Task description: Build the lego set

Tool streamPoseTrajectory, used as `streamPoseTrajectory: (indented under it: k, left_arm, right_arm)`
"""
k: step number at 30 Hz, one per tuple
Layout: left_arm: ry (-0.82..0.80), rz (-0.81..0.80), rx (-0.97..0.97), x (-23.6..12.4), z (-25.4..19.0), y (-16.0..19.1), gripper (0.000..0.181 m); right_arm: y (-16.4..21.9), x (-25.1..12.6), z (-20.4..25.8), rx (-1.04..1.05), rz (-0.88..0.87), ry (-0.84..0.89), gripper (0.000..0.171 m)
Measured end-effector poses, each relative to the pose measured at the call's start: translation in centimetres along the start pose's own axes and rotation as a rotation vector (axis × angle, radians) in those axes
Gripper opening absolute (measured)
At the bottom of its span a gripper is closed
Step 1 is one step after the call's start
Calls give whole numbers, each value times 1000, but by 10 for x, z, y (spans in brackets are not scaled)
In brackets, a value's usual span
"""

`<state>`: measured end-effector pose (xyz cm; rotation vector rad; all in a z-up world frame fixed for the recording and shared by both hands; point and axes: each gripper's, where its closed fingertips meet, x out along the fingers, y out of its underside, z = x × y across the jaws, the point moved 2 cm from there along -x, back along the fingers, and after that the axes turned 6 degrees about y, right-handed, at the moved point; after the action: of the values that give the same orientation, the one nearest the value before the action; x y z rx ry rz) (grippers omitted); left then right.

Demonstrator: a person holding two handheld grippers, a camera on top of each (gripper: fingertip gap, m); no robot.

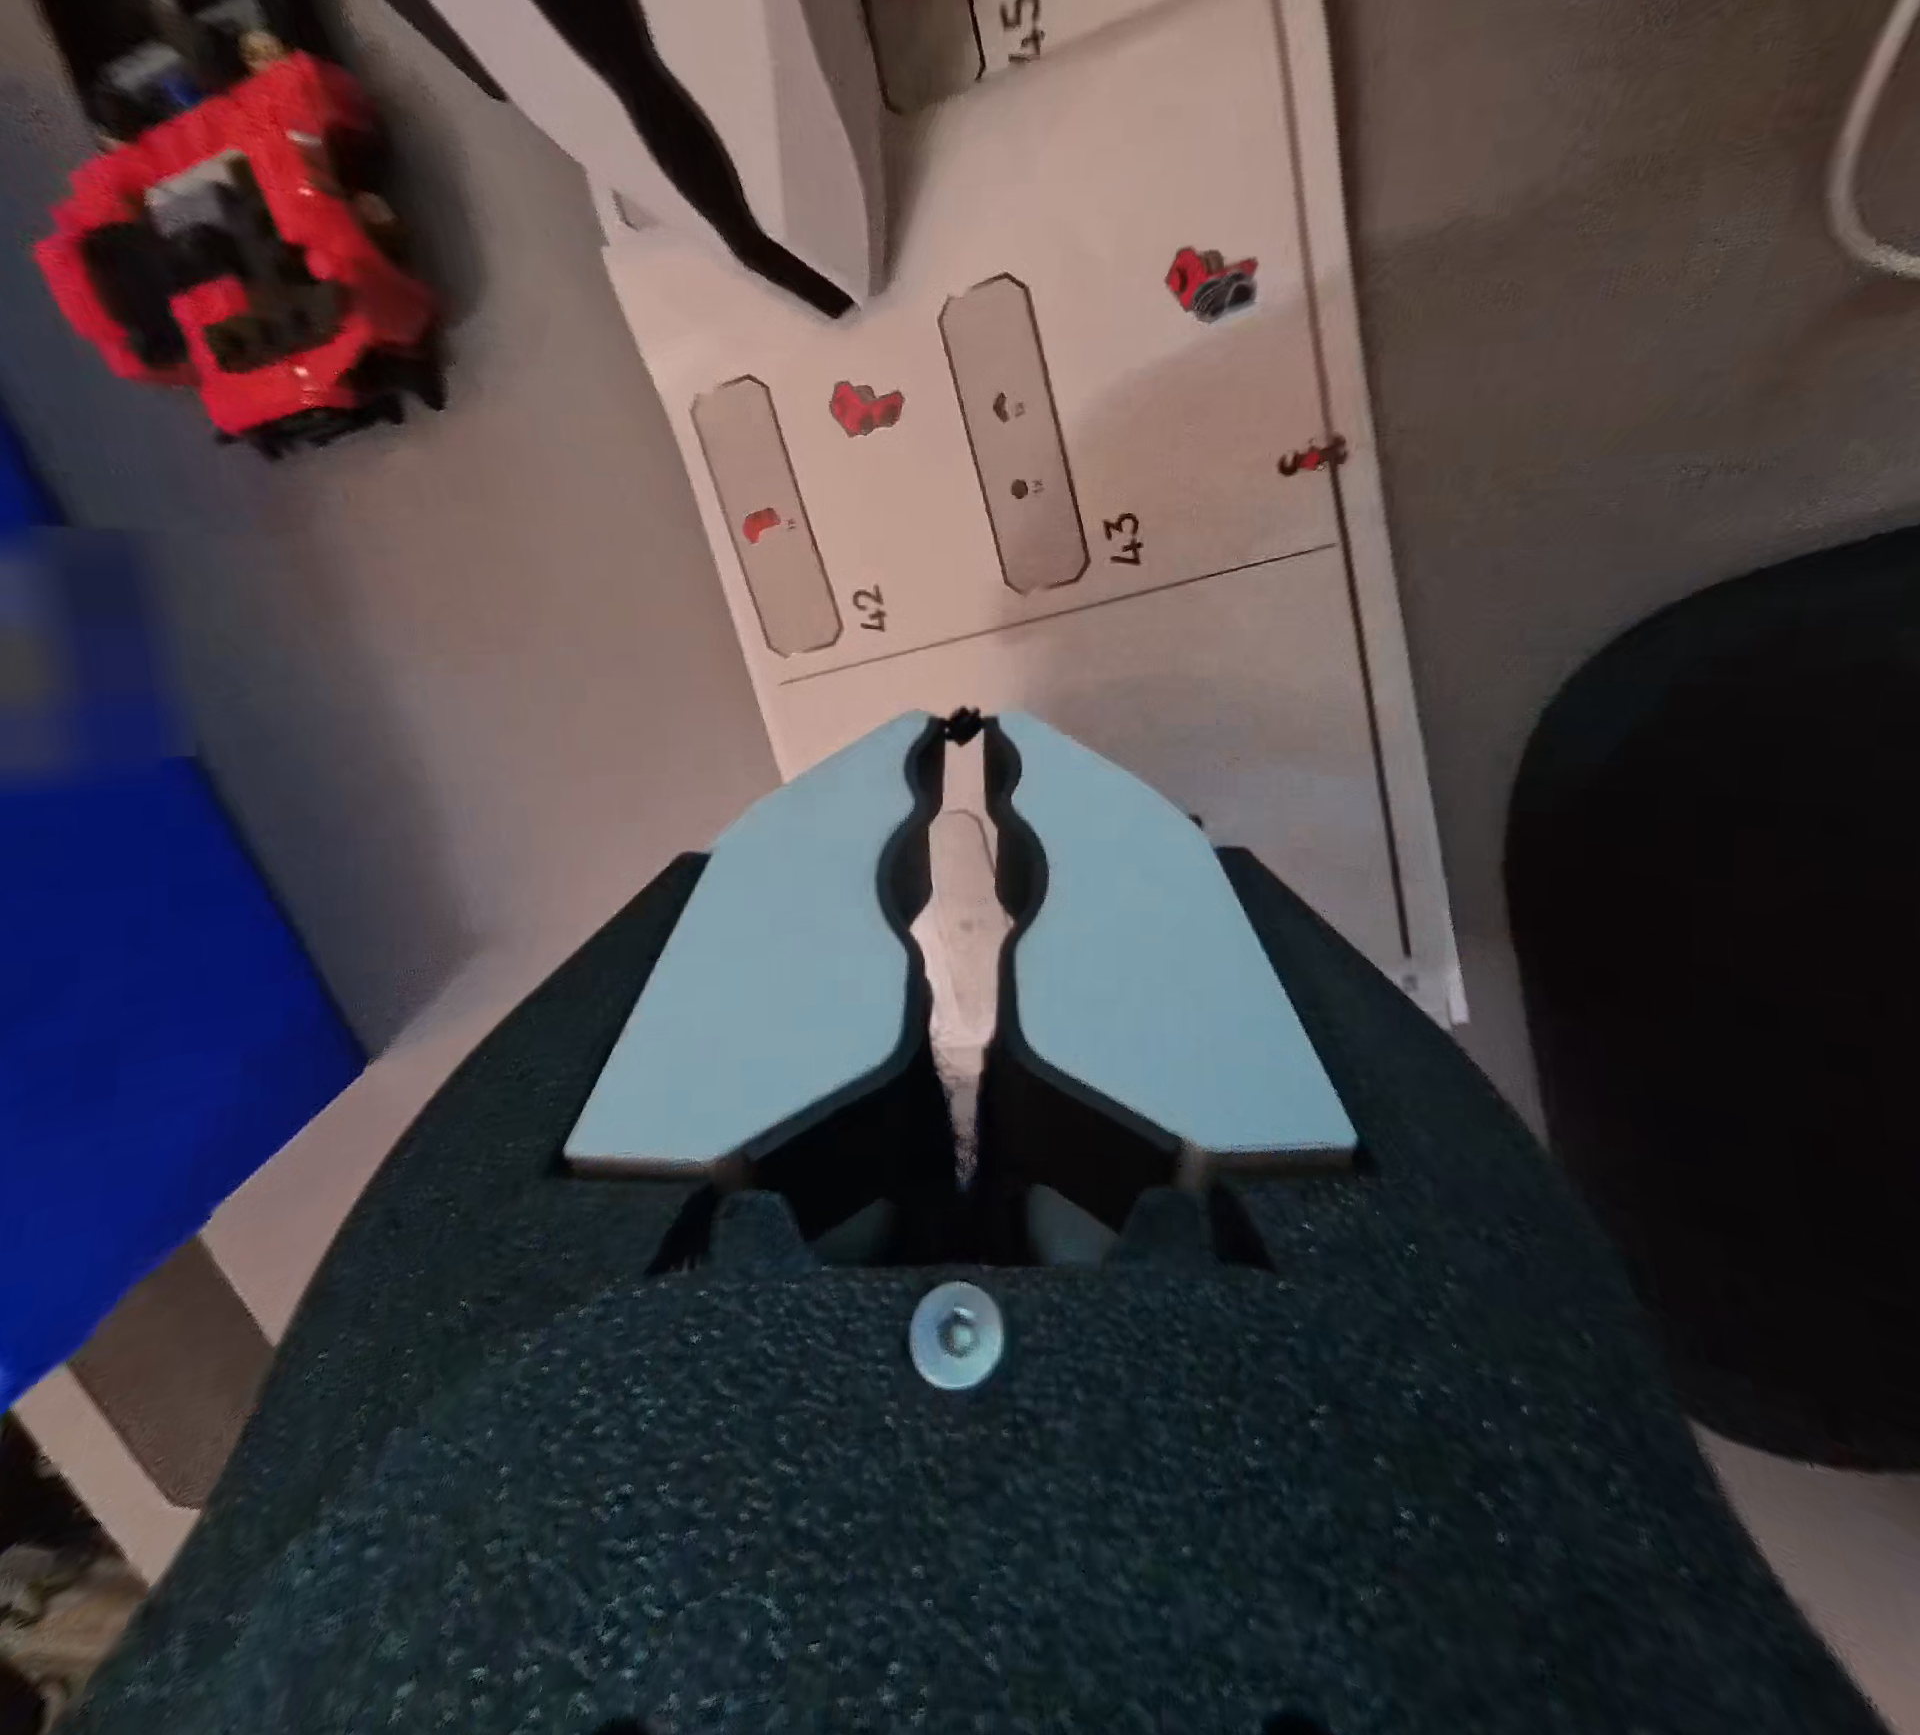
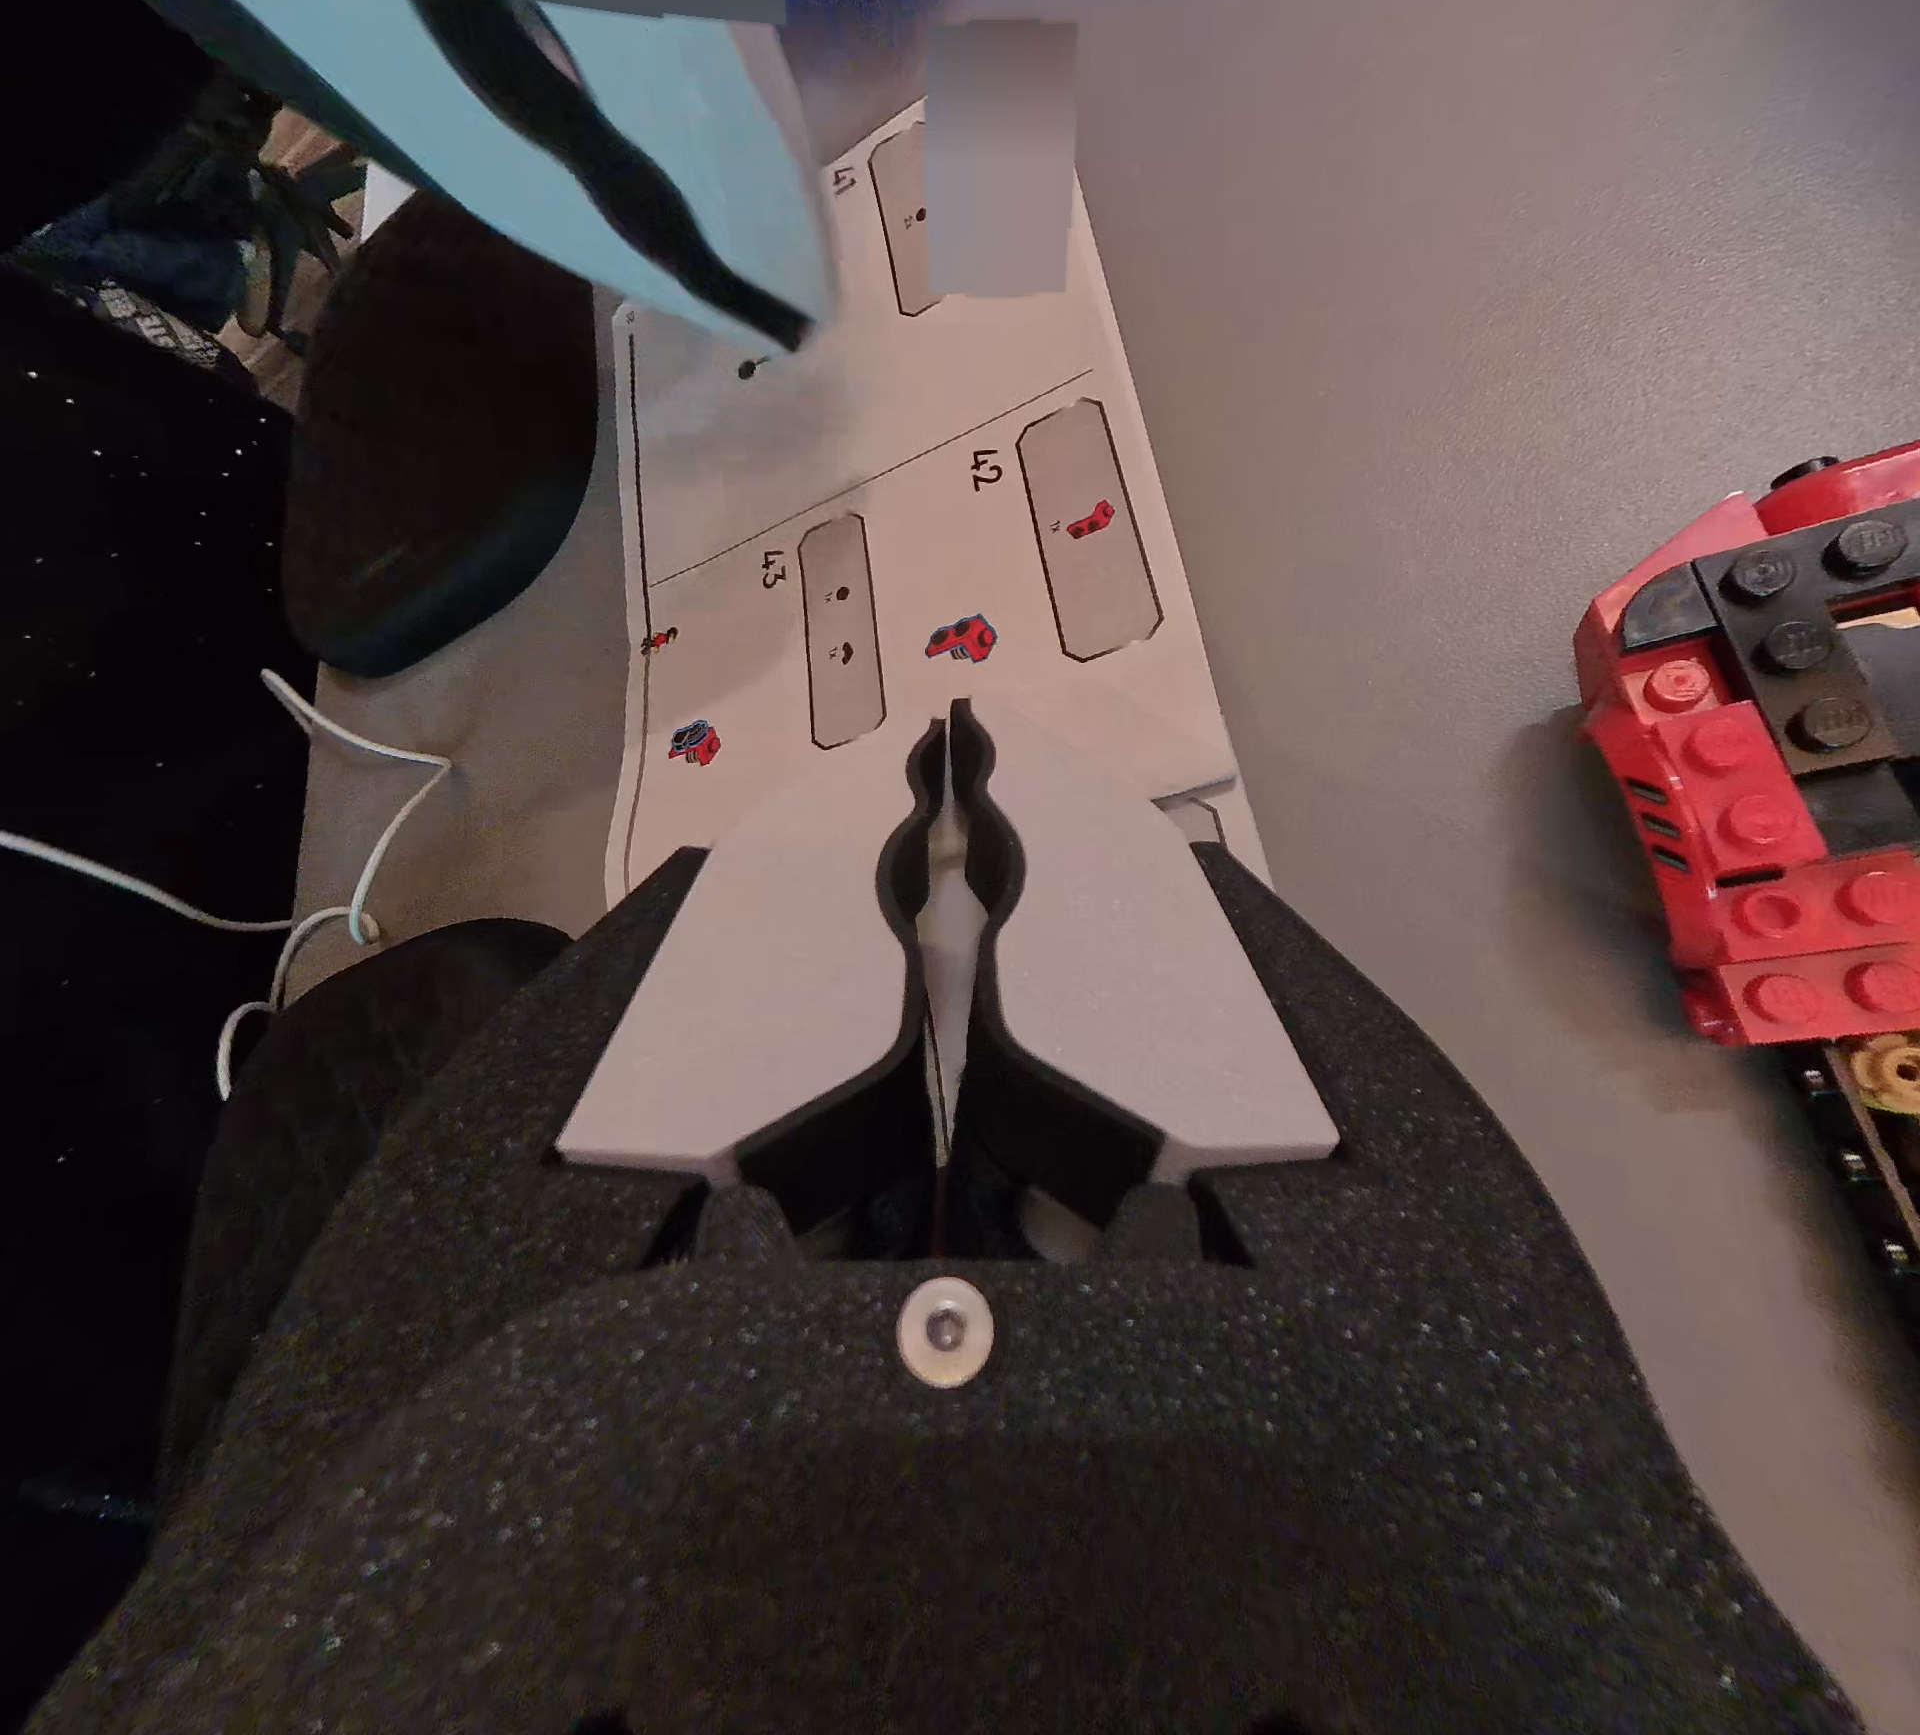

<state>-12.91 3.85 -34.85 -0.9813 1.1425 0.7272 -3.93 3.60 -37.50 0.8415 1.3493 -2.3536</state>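
1. Left tongs (image 1: 964,729) have the two light blue fingers almost together, and a small black piece (image 1: 964,727) is pinched at the very tips. Right tongs (image 2: 954,719) have the pale grey fingers pressed tip to tip, and I see nothing between them.
2. Writing: the instruction booklet (image 1: 1143,459) lies open and flat on the grey table (image 1: 436,646) under both tongs. It carries printed step numbers, grey part boxes and little red drawings; the numbers are readable, but I do not copy them. No brand name can be read.
3. The lego car (image 1: 239,251), red with black parts, stands on the table beside the booklet. In the left wrist view it is at 10 o'clock from the left tongs, well apart. In the right wrist view it is at 3 o'clock from the right tongs, cut by the picture edge.
4. In the left wrist view the right tongs come in at 12 o'clock, tips over the booklet. In the right wrist view the left tongs are at 11 o'clock, also over the page.
5. Around: a black rounded object (image 1: 1714,1010) at 3 o'clock in the left wrist view, a white cable (image 2: 364,802) at 9 o'clock in the right wrist view, and something blue (image 1: 125,958) at 9 o'clock in the left wrist view. Nothing lies between the tongs and the car.
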Motion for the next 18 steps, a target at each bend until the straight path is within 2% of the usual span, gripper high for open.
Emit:
streamPoseTrajectory:
  k: [3,8,13,16,18]
  left_arm:
    - [36,56,12,23,1,3,7]
    - [26,32,10,14,1,4,31]
    - [-12,9,-3,8,1,10,31]
    - [-11,10,-7,14,0,12,33]
    - [-14,0,-10,17,0,13,32]
  right_arm:
    - [0,0,0,-9,0,4,2]
    - [0,0,0,-9,1,1,2]
    - [0,0,1,-26,3,2,2]
    - [-4,0,8,-226,-14,46,3]
    - [-24,4,24,-308,-126,35,2]
